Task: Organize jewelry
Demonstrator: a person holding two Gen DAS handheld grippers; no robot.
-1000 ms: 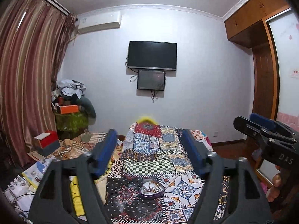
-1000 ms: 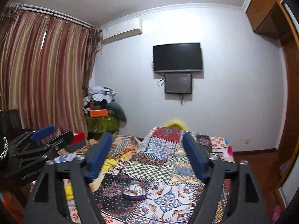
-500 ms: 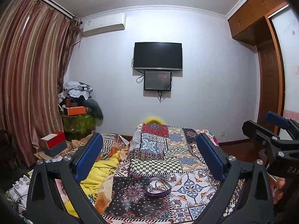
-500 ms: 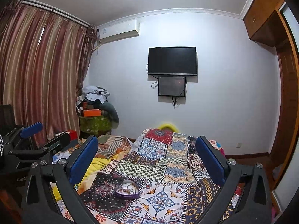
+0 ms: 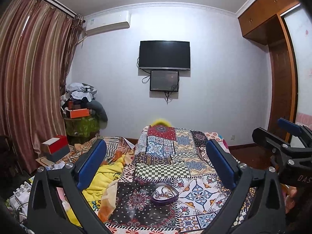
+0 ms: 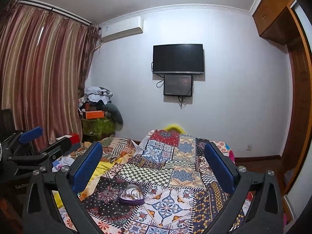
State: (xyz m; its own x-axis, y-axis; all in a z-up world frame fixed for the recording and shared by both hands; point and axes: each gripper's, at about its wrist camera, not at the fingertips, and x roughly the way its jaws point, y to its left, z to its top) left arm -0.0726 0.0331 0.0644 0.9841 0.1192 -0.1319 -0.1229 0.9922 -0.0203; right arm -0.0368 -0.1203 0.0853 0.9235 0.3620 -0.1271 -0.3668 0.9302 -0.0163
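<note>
Blue pads on both grippers, jaws spread wide, nothing held: left gripper (image 5: 156,161) and right gripper (image 6: 154,163) both hover above the bed, well apart from the target. The right one also shows at the edge of the left view, the left one at the edge of the right view, so the 2 sit side by side. Just beyond the fingers, a purple heart-shaped tin (image 5: 164,194) sits on the patchwork quilt (image 5: 197,191), lid off, with a tangle of jewelry (image 5: 165,190) inside. That's the task's thing; my read is nothing is sorted yet and the step in hand is the approach. Risks from here: the quilt is soft and wrinkled, so pressing down on the tin rim could tip it and spill the contents into the busy pattern, where small pieces would be hard to find. Chains look knotted together, so pinching 1 may drag the rest out. Wide pads on thin chain could slip. Left of the quilt, a yellow blanket (image 5: 105,181) is bunched up, a snag hazard. Further back: red box (image 5: 56,146), cluttered corner stack, curtain (image 5: 33,78), TV (image 5: 164,55) on the far wall. Hard to make out: count and type of pieces in the tin, too small. No lid or second container seen; the near bed edge is cut off by the gripper bodies.
</note>
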